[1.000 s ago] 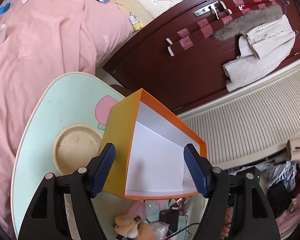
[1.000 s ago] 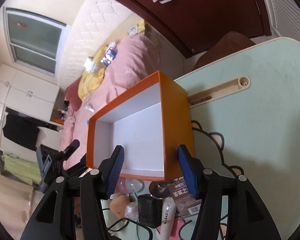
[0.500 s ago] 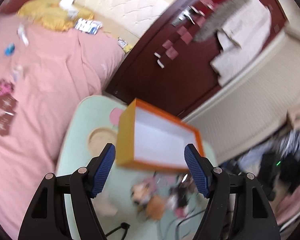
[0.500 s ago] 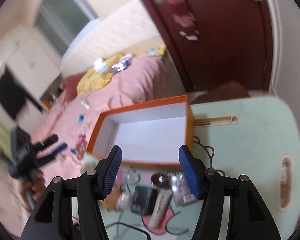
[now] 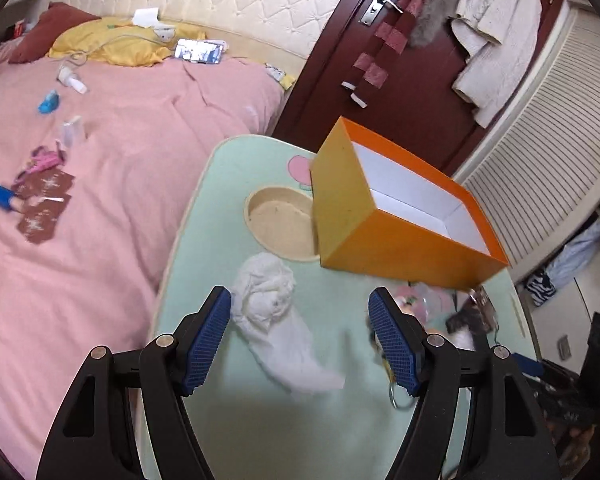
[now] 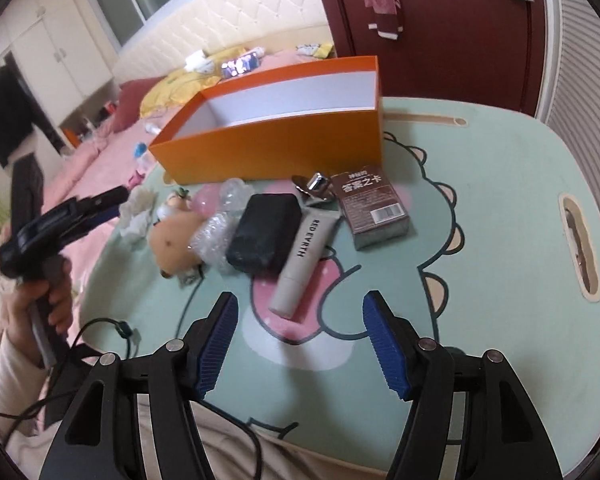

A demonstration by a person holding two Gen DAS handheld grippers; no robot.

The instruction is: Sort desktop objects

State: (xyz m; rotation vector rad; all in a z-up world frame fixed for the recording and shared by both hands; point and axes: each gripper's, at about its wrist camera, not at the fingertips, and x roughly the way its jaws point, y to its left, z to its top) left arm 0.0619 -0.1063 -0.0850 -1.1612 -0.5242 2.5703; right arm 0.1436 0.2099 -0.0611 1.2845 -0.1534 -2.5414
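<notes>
An empty orange box [image 5: 404, 216] [image 6: 276, 136] with a white inside stands on the green table [image 5: 204, 240] [image 6: 500, 184]. In front of it lie a crumpled white tissue [image 5: 272, 312] [image 6: 138, 212], a plush toy [image 6: 172, 236], bubble wrap [image 6: 216, 240], a black case [image 6: 266, 232], a beige tube [image 6: 308, 248], a brown card box [image 6: 374, 204] and a metal clip [image 6: 314, 186]. My left gripper [image 5: 300, 340] is open above the tissue. My right gripper [image 6: 300, 344] is open, short of the tube. The left gripper also shows in the right wrist view [image 6: 112, 200].
A pink bed [image 5: 100, 152] with small items borders the table's left side. A dark red door [image 5: 400, 80] with hung clothes stands behind. A black cable [image 6: 116, 328] runs over the table's near edge. A round recess [image 5: 280, 220] and a slot [image 6: 580, 244] are set into the tabletop.
Both grippers have pulled back from the orange box, which was close between the fingers and now stands on the table farther off. The loose objects in front of it have come into view.
</notes>
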